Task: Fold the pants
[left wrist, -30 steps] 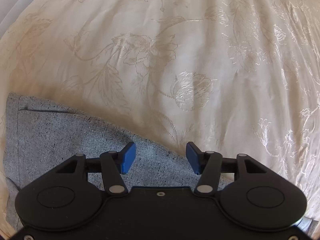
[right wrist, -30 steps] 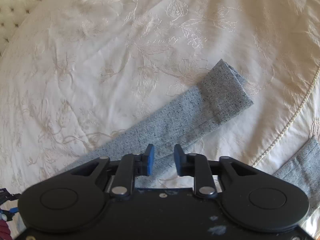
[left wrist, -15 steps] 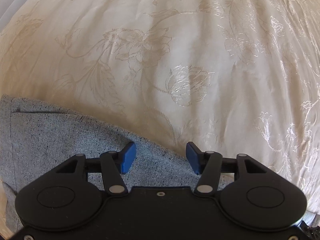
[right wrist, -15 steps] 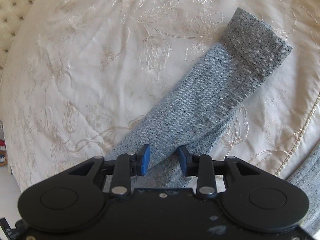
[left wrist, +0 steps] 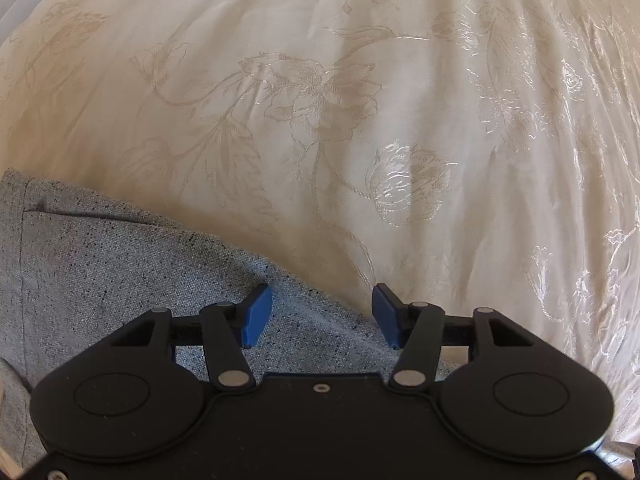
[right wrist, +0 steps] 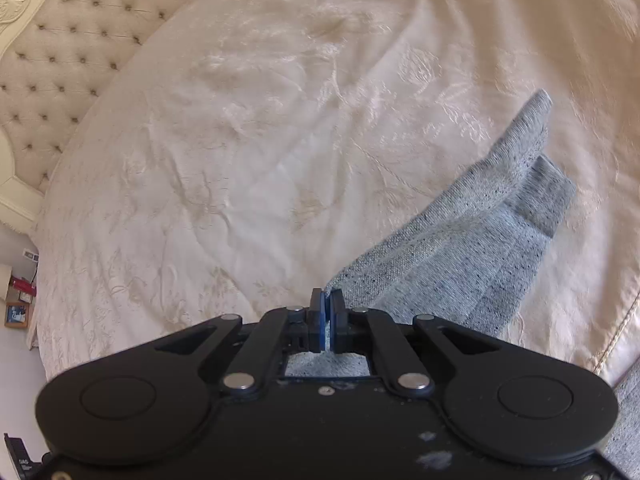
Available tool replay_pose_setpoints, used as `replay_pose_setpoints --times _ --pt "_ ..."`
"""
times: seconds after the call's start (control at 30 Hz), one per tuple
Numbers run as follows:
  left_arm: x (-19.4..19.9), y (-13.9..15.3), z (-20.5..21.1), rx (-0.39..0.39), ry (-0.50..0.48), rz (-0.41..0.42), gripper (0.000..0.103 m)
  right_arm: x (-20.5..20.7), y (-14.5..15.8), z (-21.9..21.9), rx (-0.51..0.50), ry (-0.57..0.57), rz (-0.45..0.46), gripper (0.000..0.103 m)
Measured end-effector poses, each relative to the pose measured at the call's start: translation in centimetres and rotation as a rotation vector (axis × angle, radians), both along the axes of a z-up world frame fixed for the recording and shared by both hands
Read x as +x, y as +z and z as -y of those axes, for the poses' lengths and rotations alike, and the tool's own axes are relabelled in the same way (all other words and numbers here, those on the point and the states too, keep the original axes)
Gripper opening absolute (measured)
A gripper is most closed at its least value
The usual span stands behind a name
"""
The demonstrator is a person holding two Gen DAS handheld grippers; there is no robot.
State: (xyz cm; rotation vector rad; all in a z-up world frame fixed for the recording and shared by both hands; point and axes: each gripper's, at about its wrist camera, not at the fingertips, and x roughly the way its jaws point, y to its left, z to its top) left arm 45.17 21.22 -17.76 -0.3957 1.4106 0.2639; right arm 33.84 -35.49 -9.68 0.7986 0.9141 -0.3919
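Grey speckled pants lie on a cream floral bedspread. In the left wrist view their wide upper part (left wrist: 100,272) with a pocket seam fills the lower left. My left gripper (left wrist: 322,316) is open, its blue pads just above the pants' edge. In the right wrist view my right gripper (right wrist: 326,320) is shut on the edge of a pant leg (right wrist: 460,248). The leg is lifted off the bed and hangs folded away to the upper right. Another strip of the pants (right wrist: 628,412) shows at the right edge.
The cream bedspread (left wrist: 360,100) spreads ahead of both grippers. A tufted headboard (right wrist: 68,40) stands at the upper left in the right wrist view. The bed's piped edge (right wrist: 620,328) runs at the right. Small items on a bedside table (right wrist: 18,300) sit far left.
My right gripper has closed on the pant leg and lifted it, and the view has swung toward the headboard. My left gripper stays open and has shifted slightly over the pants.
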Motion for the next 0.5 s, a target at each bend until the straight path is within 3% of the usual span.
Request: replay_pose_setpoints --times 0.2,0.23,0.27,0.3,0.4,0.5 --pt "0.8 -1.6 0.2 0.006 -0.006 -0.061 0.06 -0.8 2.2 0.1 -0.018 0.056 0.007 0.003" --pt "1.0 -1.9 0.3 0.017 -0.012 -0.076 0.053 -0.9 2.4 0.0 -0.017 0.056 0.004 0.003" --pt "0.8 -1.9 0.4 0.029 -0.006 -0.074 0.02 -1.1 2.4 0.0 -0.014 0.057 0.001 0.003" --pt "0.6 -1.7 0.2 0.033 0.01 -0.057 0.01 -1.3 2.3 0.1 -0.008 0.058 -0.005 0.003" --pt "-1.7 0.6 -1.4 -0.046 0.094 0.078 0.005 -1.4 1.9 0.4 -0.004 0.064 -0.041 0.003" --pt "-4.1 4.6 -1.9 -0.068 0.084 0.221 0.005 -1.6 2.9 0.4 -0.016 0.09 -0.03 0.003"
